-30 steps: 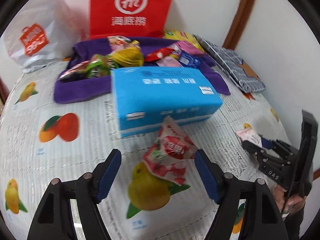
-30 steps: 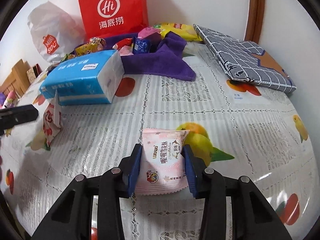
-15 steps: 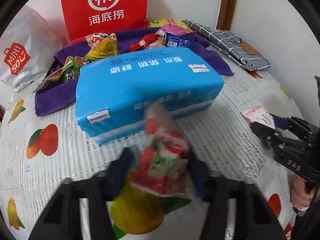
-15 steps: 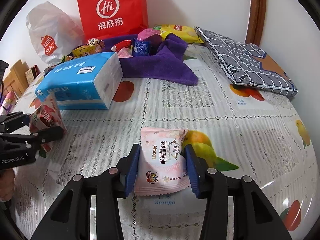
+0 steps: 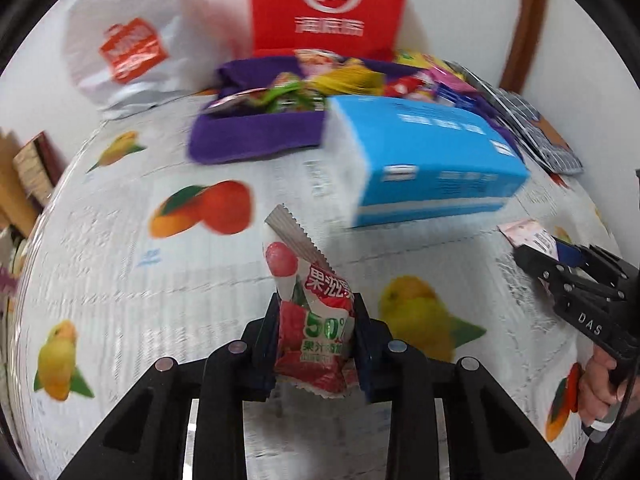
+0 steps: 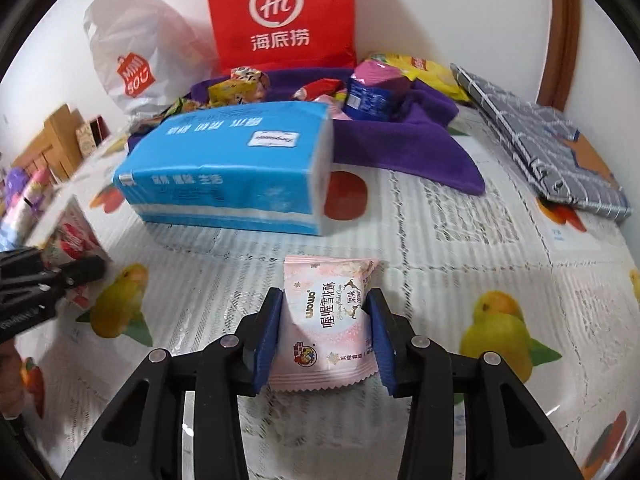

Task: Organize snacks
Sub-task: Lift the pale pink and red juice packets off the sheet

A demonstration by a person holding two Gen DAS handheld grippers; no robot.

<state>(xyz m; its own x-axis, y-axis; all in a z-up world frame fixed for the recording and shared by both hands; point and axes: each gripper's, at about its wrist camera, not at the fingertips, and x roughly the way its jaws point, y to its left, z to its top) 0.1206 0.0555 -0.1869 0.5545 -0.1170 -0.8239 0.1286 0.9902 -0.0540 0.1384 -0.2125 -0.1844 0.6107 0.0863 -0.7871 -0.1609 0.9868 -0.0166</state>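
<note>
On my left, the left gripper has gone from wide apart around the red fruit-jelly packet to closing its jaws on it; the pads press its sides and the packet stands up between them, over the fruit-print surface. On my right, the right gripper stays clamped on the pink pastry packet. With a snack in each hand, I judge the next step is carrying both toward the purple cloth behind the blue tissue pack.
</note>
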